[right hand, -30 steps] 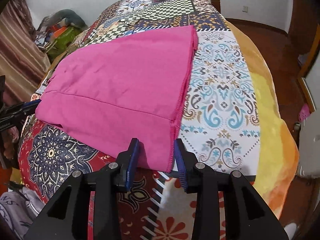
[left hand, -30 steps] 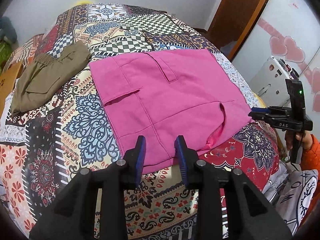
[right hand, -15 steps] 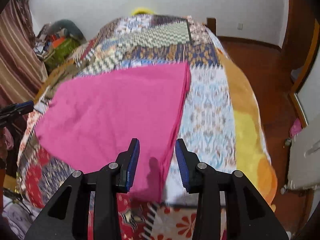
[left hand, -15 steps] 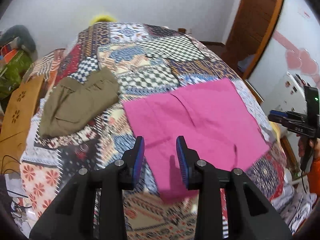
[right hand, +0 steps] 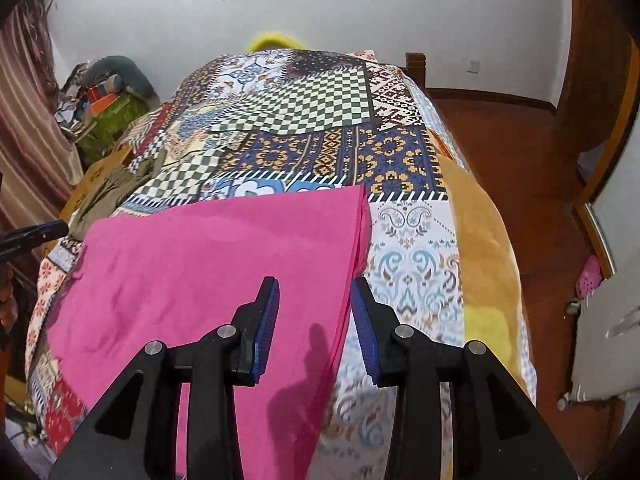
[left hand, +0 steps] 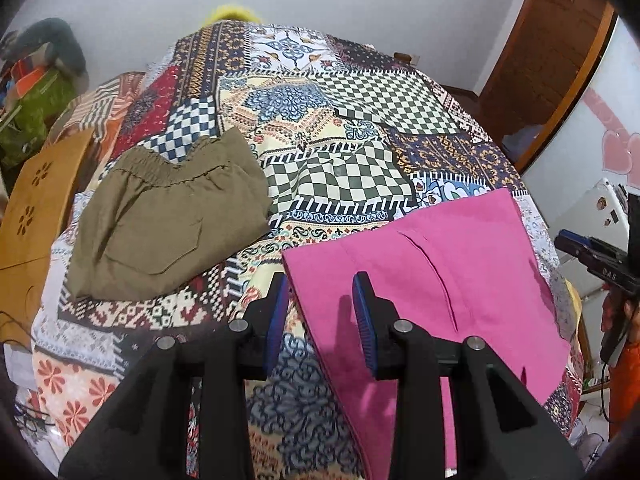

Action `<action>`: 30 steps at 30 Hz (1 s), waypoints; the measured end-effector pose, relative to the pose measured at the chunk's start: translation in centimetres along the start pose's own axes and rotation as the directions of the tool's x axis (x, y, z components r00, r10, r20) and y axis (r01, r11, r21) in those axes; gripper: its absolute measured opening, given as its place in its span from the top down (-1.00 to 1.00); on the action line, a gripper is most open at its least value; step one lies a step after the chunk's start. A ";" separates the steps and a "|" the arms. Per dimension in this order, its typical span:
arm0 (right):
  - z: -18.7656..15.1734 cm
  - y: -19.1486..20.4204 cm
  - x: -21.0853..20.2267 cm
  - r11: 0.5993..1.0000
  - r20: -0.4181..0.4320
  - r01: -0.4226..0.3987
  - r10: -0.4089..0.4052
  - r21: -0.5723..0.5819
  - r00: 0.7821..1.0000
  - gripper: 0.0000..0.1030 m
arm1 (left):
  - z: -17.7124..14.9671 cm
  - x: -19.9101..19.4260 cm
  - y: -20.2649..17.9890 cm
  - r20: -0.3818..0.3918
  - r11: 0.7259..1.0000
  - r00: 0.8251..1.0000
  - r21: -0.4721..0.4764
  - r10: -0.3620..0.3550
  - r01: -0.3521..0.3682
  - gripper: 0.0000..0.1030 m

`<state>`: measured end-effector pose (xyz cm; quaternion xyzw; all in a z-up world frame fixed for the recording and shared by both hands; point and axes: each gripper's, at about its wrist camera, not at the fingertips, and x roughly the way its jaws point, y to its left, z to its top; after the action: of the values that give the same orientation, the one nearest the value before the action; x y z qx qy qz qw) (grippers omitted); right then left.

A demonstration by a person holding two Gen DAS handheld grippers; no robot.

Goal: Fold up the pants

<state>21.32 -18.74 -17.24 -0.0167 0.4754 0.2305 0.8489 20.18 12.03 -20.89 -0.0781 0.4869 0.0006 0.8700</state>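
Pink pants (left hand: 432,280) were spread flat on a patchwork bedspread (left hand: 328,128), with both grippers held above the near edge.

Olive pants (left hand: 168,216) were laid well apart to the left, beside a wooden board (left hand: 28,208). The left gripper (left hand: 320,312) was held part-open and empty over the pink pants' left edge; the right gripper (right hand: 314,320), likewise part-open and empty, was held over their right edge. The near hem was cut off behind the fingers.
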 end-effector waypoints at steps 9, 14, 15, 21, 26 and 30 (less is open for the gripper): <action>1.7 -1.4 3.6 1.000 -0.038 0.018 -0.017 0.023 0.999 0.34 | 0.7 3.6 0.8 -0.059 0.999 0.998 -0.025 -0.036 0.034 0.36; 2.4 -2.2 5.4 0.999 -0.050 0.033 -0.031 0.035 0.998 0.34 | 0.7 5.0 1.2 -0.079 0.997 0.995 -0.054 -0.064 0.060 0.36; 2.5 -2.5 5.7 0.999 -0.051 0.029 -0.027 0.043 0.998 0.34 | 0.7 5.2 1.1 -0.084 0.997 0.995 -0.049 -0.061 0.057 0.36; 3.1 -3.0 7.5 0.998 -0.064 0.021 -0.018 0.051 0.998 0.34 | 0.6 4.9 1.8 -0.067 0.997 0.997 -0.069 -0.043 0.038 0.32; 3.4 -2.9 8.1 0.999 -0.055 -0.009 0.012 0.051 0.998 0.32 | 0.6 5.6 2.7 -0.092 0.988 0.992 -0.131 -0.090 0.077 0.30; 3.7 -2.7 8.4 0.998 -0.052 -0.037 0.040 0.060 0.998 0.29 | 0.6 6.2 2.4 -0.094 0.990 0.992 -0.123 -0.087 0.075 0.30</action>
<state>29.06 -17.07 -22.62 0.0113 0.5044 0.2322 0.8316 23.74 13.98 -26.14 -0.1495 0.5252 -0.0096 0.8377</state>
